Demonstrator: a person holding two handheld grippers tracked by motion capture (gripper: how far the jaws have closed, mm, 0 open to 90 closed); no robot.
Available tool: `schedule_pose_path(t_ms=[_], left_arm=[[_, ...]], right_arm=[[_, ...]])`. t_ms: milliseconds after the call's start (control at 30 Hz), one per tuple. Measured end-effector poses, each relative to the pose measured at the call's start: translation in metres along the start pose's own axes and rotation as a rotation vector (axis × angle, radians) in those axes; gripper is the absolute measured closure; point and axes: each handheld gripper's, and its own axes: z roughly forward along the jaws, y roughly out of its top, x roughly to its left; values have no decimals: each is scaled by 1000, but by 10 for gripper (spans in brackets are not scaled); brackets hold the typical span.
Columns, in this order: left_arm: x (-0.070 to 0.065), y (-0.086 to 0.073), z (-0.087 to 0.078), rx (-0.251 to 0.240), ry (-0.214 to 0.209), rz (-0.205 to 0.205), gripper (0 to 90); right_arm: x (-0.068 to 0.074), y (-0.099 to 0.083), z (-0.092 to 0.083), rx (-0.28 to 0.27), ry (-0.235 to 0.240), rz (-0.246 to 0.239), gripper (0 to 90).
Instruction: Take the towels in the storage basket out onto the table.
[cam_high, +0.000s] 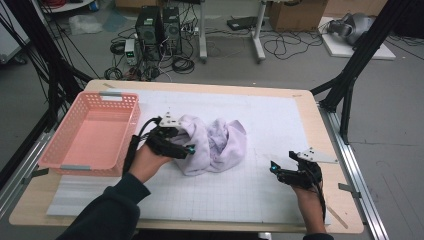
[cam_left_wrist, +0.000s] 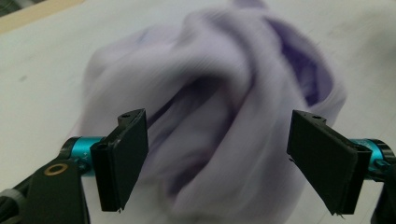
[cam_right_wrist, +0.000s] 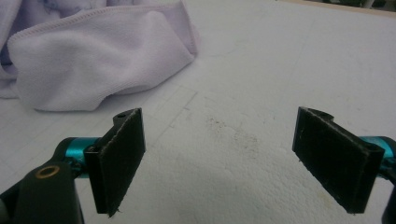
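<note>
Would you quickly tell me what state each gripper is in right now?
Left gripper: open, jaws spread before the crumpled lilac cloth, holding nothing.
Right gripper: open, over the bare white mat, holding nothing.

Cloth mid-mat, basket to its left, left gripper touching cloth.

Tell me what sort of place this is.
Probably a lab or workshop set up for recording: computer towers and tangled cables on the floor, black frame struts, and a gridded mat on the table.
</note>
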Motion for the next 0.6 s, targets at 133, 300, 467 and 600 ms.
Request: schedule_pose_path(t_ms=[133,300,467,600], left_arm=[[14,-17,-24,-94,22,-53,211],[23,-35,-36,-319,-6,-80,209],[24,-50,-31,-417,12,-80,192],[23,-57,-25,-422,18,-83,186]], right_arm=[[1,0,1,-1,0,3,158],[-1,0,1,-2,-6,2,158],[0,0,1,5,-5,-2,158],[0,0,1,0,-7,3,158]])
